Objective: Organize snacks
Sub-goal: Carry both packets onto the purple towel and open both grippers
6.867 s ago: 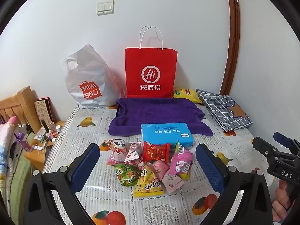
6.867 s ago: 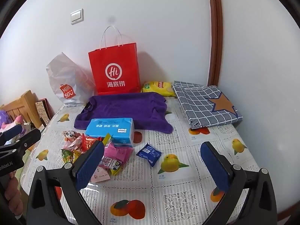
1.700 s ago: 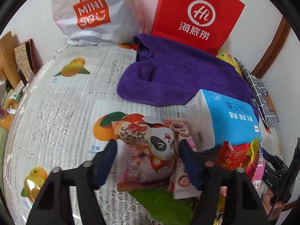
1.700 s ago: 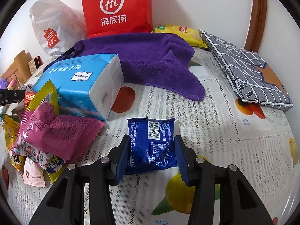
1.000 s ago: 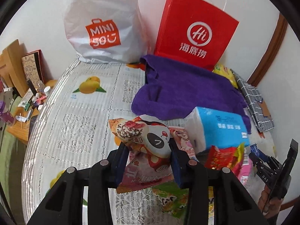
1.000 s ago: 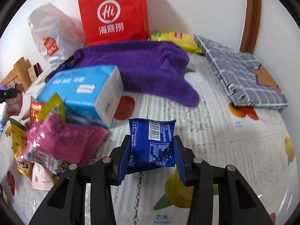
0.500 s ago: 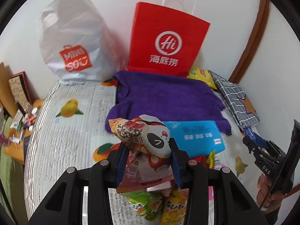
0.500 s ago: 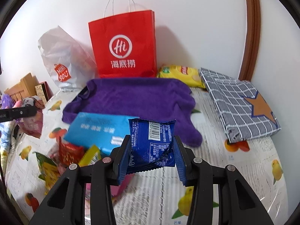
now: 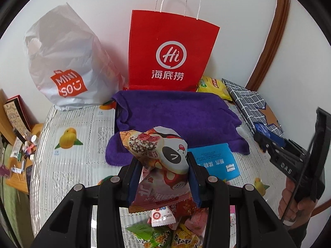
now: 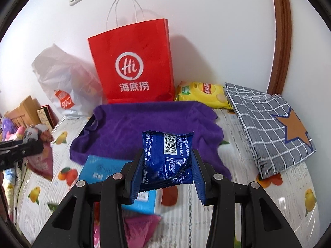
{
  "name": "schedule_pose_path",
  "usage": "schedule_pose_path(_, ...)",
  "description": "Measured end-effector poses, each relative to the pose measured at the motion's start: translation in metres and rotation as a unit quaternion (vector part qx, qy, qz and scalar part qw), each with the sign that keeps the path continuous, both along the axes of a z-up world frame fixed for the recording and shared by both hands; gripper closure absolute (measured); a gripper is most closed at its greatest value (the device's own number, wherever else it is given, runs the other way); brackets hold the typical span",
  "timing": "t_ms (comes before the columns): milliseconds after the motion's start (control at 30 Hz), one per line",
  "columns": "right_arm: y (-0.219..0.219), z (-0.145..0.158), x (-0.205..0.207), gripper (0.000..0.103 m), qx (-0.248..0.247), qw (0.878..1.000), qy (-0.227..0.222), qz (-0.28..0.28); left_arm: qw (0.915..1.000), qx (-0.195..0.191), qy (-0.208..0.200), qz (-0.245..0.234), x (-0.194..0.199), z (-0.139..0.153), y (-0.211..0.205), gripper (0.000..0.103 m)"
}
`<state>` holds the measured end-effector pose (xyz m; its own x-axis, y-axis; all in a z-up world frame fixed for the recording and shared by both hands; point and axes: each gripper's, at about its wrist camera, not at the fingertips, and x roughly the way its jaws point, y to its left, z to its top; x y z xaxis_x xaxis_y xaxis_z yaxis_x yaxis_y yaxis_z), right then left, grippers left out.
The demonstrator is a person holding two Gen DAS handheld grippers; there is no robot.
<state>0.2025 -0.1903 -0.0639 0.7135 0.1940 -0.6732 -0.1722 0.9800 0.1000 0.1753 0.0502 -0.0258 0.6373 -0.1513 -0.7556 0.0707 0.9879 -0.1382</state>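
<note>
**Red bag stood waiting while two snacks hung in the air**

Red paper made up the tall bag (image 9: 171,49) standing against the far wall, with a white plastic bag (image 9: 66,62) to its left. The left gripper (image 9: 163,171) was clamped on a panda-print snack packet (image 9: 159,144), and a pink packet (image 9: 163,192) was pinched along with it, both clear of the counter (image 9: 82,124). The right gripper (image 10: 167,169) was clamped on a blue snack packet (image 10: 167,153), held above the near edge of a purple towel (image 10: 149,124).

Judging by this, the sorting had barely started. Green, yellow and red packets (image 9: 165,229) lay heaped on the near part of the counter, under the left gripper. A yellow chip bag (image 10: 202,93) lay far right beside a checked cloth (image 10: 266,119), and a blue tissue pack (image 9: 215,161) lay near the towel. Nothing showed where the snacks belonged; the red bag or the towel seemed likely. Carrying over, letting go and fetching the rest of the heap all remained.
</note>
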Motion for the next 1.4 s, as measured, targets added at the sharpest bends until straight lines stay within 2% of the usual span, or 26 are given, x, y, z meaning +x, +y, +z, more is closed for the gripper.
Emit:
schedule_pose_path(367, 0.007, 0.016, 0.062, 0.059, 0.000, 1.000, 0.012, -0.003, 0.9999, -0.001, -0.012, 0.010, 0.038, 0.018, 0.002, 0.064)
schedule_pose_path(600, 0.020, 0.019, 0.097, 0.059, -0.013, 1.000, 0.001, 0.012, 0.9997, 0.000, -0.011, 0.023, 0.074, 0.015, 0.005, 0.064)
schedule_pose_path(967, 0.023, 0.007, 0.148, 0.059, -0.015, 1.000, 0.008, 0.020, 0.9987, -0.005, 0.023, 0.045, 0.132, -0.012, 0.022, 0.064)
schedule_pose_path(1233, 0.020, -0.028, 0.171, 0.059, -0.018, 0.999, 0.045, 0.018, 0.9977, -0.011, 0.051, 0.043, 0.172, -0.038, 0.026, 0.064)
schedule_pose_path(1400, 0.021, -0.051, 0.184, 0.059, -0.033, 0.997, 0.071, 0.020, 0.9958, -0.014, 0.082, 0.038, 0.189, -0.066, 0.025, 0.064)
